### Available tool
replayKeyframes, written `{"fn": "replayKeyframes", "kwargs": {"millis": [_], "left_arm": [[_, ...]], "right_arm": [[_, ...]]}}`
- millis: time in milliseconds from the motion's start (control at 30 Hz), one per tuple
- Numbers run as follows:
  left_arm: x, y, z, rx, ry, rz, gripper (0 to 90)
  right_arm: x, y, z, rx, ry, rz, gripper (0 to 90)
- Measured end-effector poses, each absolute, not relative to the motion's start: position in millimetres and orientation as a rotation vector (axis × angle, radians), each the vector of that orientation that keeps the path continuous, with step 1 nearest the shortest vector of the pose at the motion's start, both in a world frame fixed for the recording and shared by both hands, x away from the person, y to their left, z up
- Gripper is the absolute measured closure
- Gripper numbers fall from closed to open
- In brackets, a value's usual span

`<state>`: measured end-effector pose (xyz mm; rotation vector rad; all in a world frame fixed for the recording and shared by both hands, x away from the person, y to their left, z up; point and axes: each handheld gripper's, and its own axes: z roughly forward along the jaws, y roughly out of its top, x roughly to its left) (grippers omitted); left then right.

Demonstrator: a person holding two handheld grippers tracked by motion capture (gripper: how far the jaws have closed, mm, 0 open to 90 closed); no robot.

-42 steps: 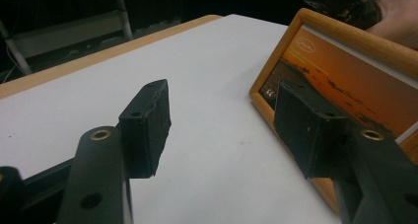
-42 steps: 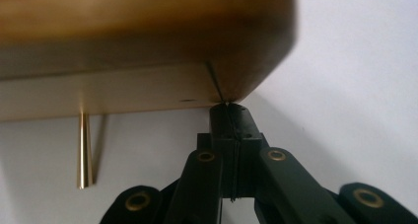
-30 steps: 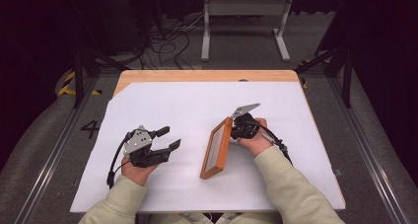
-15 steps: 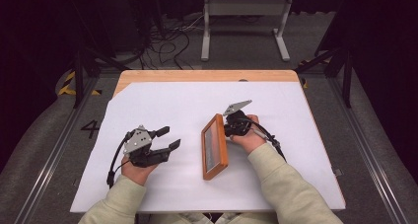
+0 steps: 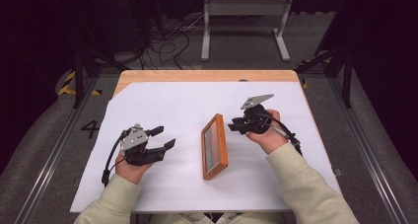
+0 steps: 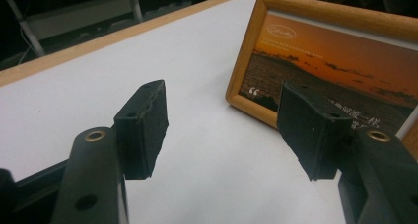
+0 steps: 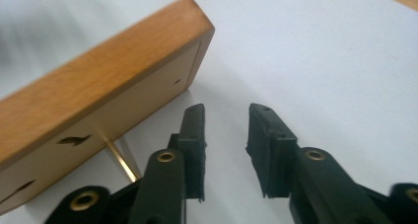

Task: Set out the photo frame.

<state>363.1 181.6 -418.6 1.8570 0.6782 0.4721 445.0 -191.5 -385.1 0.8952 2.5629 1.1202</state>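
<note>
Frame (image 5: 215, 146) has been stood on the bench and released by right gripper (image 5: 235, 126), jaws just opened and empty; left gripper (image 5: 162, 137) kept wide, idle.

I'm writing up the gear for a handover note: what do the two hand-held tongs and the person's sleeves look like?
Both tongs are black. The left tongs carry a grey three-cornered plate with small holes and trail a black cable; the right tongs have the same kind of plate and a black cable too. Up close, the jaws are black blocks on black arms with brass-coloured rivets. The sleeves are pale cream, with ribbed cuffs.
</note>
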Motion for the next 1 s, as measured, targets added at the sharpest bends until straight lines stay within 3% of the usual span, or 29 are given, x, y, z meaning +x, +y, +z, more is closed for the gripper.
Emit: {"fn": "replayKeyframes", "kwargs": {"millis": [200, 400, 1000], "left_arm": [[363.4, 179.5, -419.7, 1.876, 0.676, 0.468, 36.0], [363.8, 179.6, -420.0, 1.88, 0.675, 0.463, 35.5], [362.3, 177.7, -420.3, 1.885, 0.65, 0.457, 34.9]], "right_arm": [[435.9, -195.4, -367.4, 0.917, 2.541, 1.131, 53.3], [424.0, -189.9, -347.7, 0.993, 2.533, 1.092, 32.3], [406.1, -158.9, -329.8, 0.965, 2.651, 1.086, 17.4]]}}
